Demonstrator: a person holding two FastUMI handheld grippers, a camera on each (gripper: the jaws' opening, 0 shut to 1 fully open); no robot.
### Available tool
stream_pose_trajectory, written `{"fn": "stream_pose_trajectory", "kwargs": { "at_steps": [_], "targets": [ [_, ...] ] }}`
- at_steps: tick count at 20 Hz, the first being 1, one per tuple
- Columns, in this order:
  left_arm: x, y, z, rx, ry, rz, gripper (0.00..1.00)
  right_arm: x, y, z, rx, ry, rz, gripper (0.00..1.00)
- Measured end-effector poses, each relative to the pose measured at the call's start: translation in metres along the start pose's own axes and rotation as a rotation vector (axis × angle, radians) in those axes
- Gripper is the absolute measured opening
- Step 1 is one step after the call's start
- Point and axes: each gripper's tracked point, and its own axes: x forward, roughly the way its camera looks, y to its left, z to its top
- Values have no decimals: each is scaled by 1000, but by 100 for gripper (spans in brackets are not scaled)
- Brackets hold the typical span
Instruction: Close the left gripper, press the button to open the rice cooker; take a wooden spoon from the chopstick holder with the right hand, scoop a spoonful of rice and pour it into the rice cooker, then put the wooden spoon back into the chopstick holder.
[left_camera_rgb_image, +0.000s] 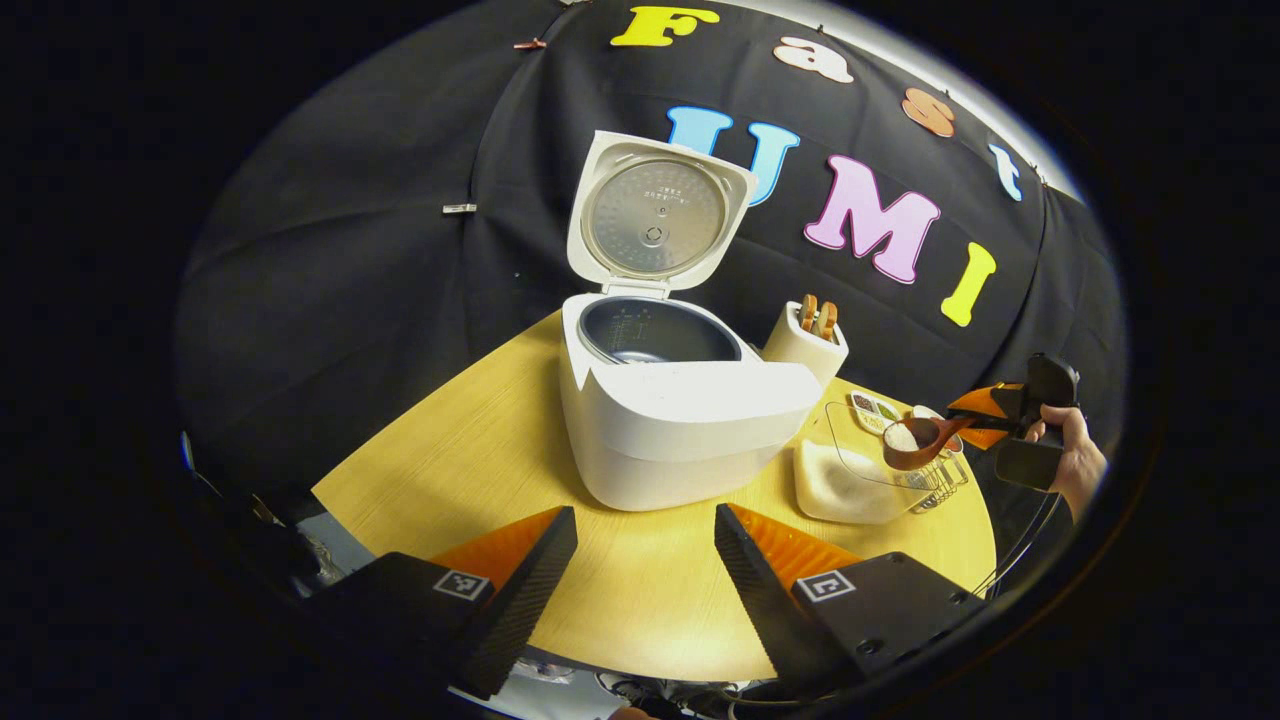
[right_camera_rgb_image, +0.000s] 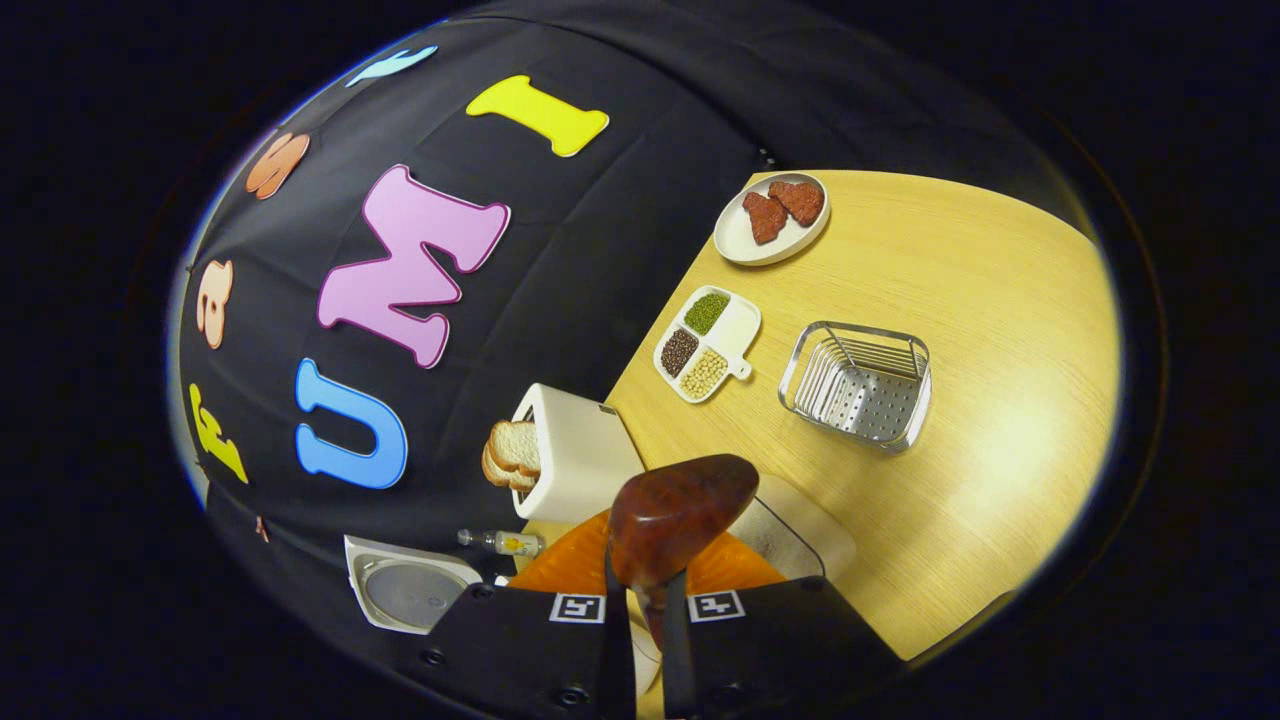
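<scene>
Left tongs (left_camera_rgb_image: 645, 560) held apart above the surface (left_camera_rgb_image: 480, 450), cooker (left_camera_rgb_image: 670, 400) seen beyond with lid raised, right tongs (right_camera_rgb_image: 645, 620) clamped on the spoon (right_camera_rgb_image: 680, 515), its rice-filled bowl held over the rice tray (left_camera_rgb_image: 850, 485), toaster (right_camera_rgb_image: 575, 455) farther back.

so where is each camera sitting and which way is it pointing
Left gripper view: rides the left gripper, held low at the table edge, facing the open rice cooker; own open fingers at bottom, plus the right gripper and a hand farther off.
Right gripper view: rides the right gripper, tilted, looking along the wooden spoon it clamps.
Shared: spoon, cooker lid, toaster, metal basket, table.
</scene>
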Motion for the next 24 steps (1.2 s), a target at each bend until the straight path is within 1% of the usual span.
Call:
{"fn": "stream_pose_trajectory", "kwargs": {
  "at_steps": [2,4,6,9,13,17,21,22,23,24],
  "targets": [
    [-1,1,-3,-17,3,3,95,-3,7,3,29,5,0,15],
    [-3,3,-7,-33,13,11,95,-6,10,5,49,7,-26,15],
    [-6,8,-6,-42,7,22,96,-12,31,3,71,19,1,15],
    [-9,17,-5,-41,0,37,95,-11,72,-8,119,58,58,15],
    [-14,36,-4,-49,-13,66,95,-1,117,-37,139,125,103,15],
    [-21,51,-12,-96,-5,94,95,8,158,-76,120,191,146,15],
    [-26,63,-17,-115,4,112,95,21,193,-116,85,240,174,15],
    [-28,67,-15,-113,0,120,97,26,200,-126,71,248,180,15],
    [-30,71,-12,-114,-3,127,96,28,208,-136,49,255,188,15],
    [-32,76,-13,-116,-6,133,98,29,215,-147,17,260,195,15]
  ]
}}
